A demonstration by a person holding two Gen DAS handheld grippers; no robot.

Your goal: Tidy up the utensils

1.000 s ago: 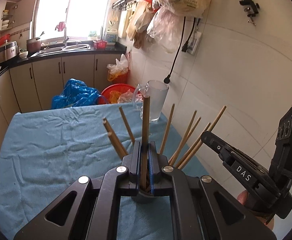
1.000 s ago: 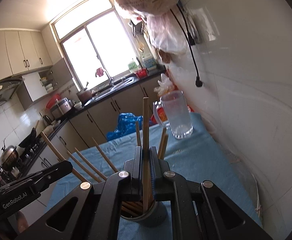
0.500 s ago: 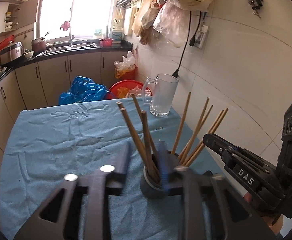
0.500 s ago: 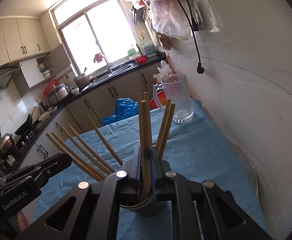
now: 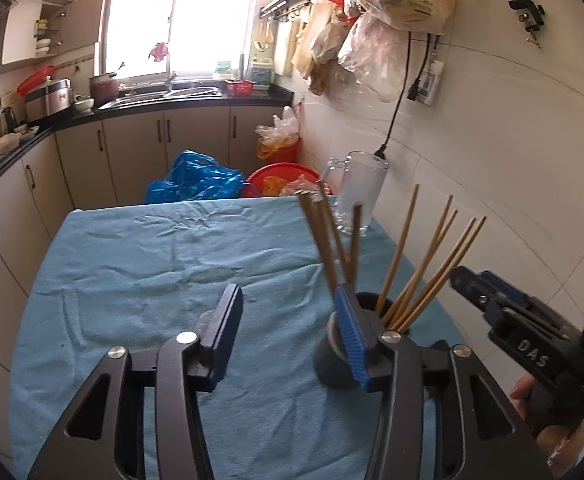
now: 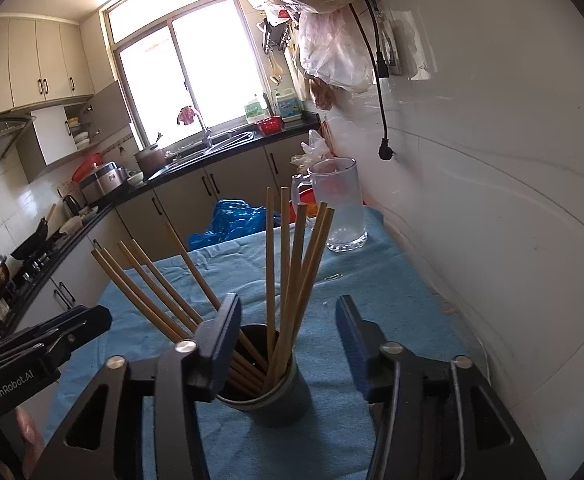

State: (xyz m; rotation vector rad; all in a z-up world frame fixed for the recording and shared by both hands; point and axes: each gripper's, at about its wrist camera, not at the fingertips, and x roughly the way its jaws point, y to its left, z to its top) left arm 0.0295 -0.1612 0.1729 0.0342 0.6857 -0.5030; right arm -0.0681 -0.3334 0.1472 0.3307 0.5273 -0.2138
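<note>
A dark grey cup (image 6: 279, 396) stands on the blue cloth (image 5: 151, 280) and holds several wooden chopsticks (image 6: 287, 264), fanned out. In the left wrist view the cup (image 5: 332, 364) sits just behind my left gripper's right finger, its chopsticks (image 5: 424, 272) leaning right. My left gripper (image 5: 287, 340) is open and empty, to the left of the cup. My right gripper (image 6: 287, 344) is open and empty, with the cup between and just beyond its fingers. Each gripper shows at the edge of the other's view.
A clear glass mug (image 5: 360, 196) stands at the far right corner of the table, by the tiled wall (image 5: 512, 152). A paper clip (image 6: 333, 277) lies on the cloth. Beyond the table are a blue bag (image 5: 195, 180), a red basin (image 5: 283, 178) and kitchen cabinets.
Both grippers held a chopstick upright over the cup one second ago. Both have opened and dropped their chopsticks into the cup. The left gripper has shifted left.
</note>
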